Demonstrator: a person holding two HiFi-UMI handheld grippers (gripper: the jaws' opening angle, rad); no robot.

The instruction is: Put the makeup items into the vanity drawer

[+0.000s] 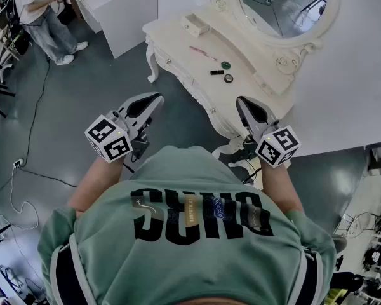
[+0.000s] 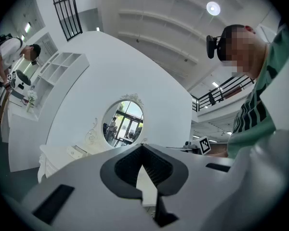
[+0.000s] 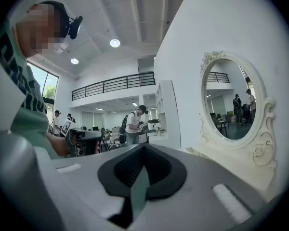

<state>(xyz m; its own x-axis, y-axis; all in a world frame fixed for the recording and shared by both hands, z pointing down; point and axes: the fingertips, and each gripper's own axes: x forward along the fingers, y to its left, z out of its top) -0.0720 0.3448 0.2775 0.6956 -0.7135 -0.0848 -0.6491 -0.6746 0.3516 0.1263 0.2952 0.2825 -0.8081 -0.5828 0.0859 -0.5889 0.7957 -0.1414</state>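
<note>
Four makeup items, a slim pink stick [image 1: 203, 53], round green compact [image 1: 225, 65], black tube [image 1: 216, 72] and dark round pot [image 1: 228, 78], lie on the carved cream vanity [image 1: 176, 42]. The left gripper [image 1: 155, 98] and right gripper [image 1: 240, 100] are both closed and empty.

4 makeup items lie close together on the cream vanity top [image 1: 178, 40] - a slim pink stick [image 1: 203, 53], a round green pot [image 1: 225, 65], a short black tube [image 1: 217, 72] lying flat, and a round dark compact [image 1: 228, 78]. The drawer front [image 1: 189, 84] below sits shut.

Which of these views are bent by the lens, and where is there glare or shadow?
Left gripper view: strong fisheye bending, black corners, a glaring lamp. Right gripper view: the same bending; the mirror looks stretched. Head view: even light, the vanity is sharp, shadows faint.
</note>
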